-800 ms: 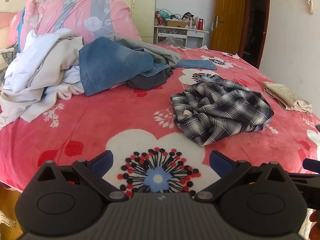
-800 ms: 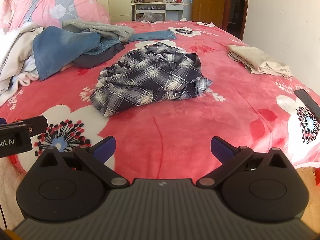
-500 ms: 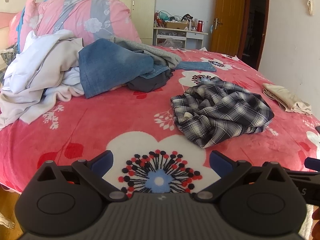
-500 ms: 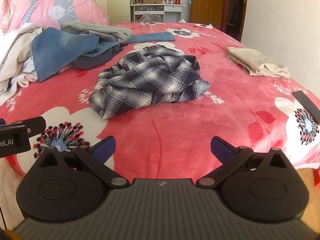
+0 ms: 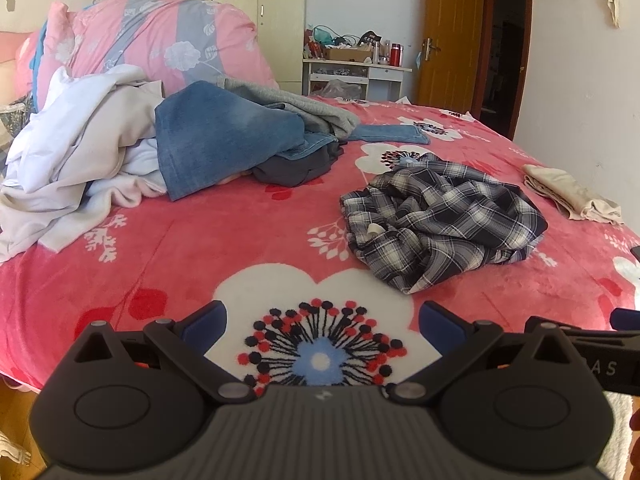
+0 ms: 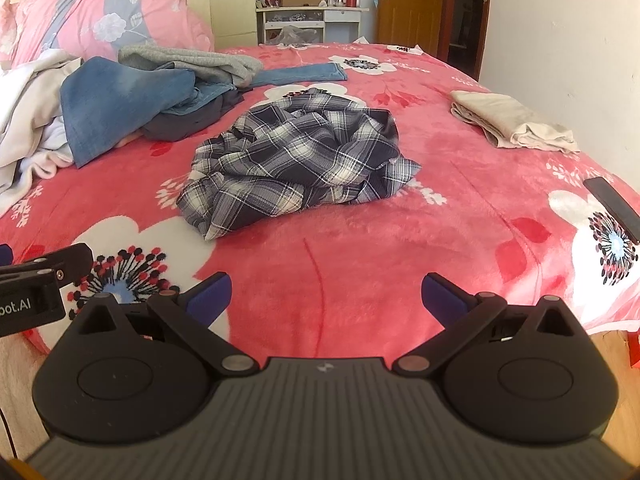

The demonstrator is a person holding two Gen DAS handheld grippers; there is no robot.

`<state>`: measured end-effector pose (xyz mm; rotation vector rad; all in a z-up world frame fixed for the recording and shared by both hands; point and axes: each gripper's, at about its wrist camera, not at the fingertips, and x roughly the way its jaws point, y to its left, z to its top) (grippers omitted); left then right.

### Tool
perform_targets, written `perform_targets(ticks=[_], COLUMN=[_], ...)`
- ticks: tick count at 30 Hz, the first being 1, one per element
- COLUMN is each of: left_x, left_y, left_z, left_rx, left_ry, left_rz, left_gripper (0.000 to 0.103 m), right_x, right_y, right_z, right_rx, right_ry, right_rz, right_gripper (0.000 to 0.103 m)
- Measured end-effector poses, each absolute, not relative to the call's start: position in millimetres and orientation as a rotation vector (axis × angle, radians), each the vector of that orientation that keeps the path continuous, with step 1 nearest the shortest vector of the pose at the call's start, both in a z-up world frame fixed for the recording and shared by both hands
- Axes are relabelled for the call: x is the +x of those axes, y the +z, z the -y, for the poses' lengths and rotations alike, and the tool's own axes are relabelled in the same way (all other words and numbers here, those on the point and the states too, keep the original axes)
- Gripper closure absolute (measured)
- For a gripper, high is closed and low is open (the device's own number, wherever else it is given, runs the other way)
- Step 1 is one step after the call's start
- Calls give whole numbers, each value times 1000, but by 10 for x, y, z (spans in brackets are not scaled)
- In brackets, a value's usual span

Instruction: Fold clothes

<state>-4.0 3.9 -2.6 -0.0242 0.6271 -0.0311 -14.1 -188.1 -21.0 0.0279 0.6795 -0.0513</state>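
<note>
Pink bedspread (image 6: pixel 460 216) holds crumpled plaid shirt (image 6: pixel 296 160) (no discernible long axis).

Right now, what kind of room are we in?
It looks like a bedroom in someone's home. There is a big bed with a red flowered blanket, a rolled pink quilt at its head, a wardrobe by the wall, and clothes like a plaid shirt waiting to be folded.

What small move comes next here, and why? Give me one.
Probably ease both grippers forward toward the crumpled plaid shirt. The left gripper and right gripper are wide open, empty, and short of it, above the blanket's near edge; it is the nearest unfolded garment.
</note>
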Motion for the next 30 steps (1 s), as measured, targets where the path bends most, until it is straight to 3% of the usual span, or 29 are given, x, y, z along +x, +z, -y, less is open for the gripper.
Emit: perform_targets(ticks=[30], left_x=[-47], left_y=[-63], left_z=[-100], left_rx=[-49], left_ry=[-9], left_rz=[-650], left_gripper=[0], right_x=[-153], right_y=[-200], right_z=[1830], right_rx=[25], right_ry=[-54], right_rz=[-678], right_gripper=[1])
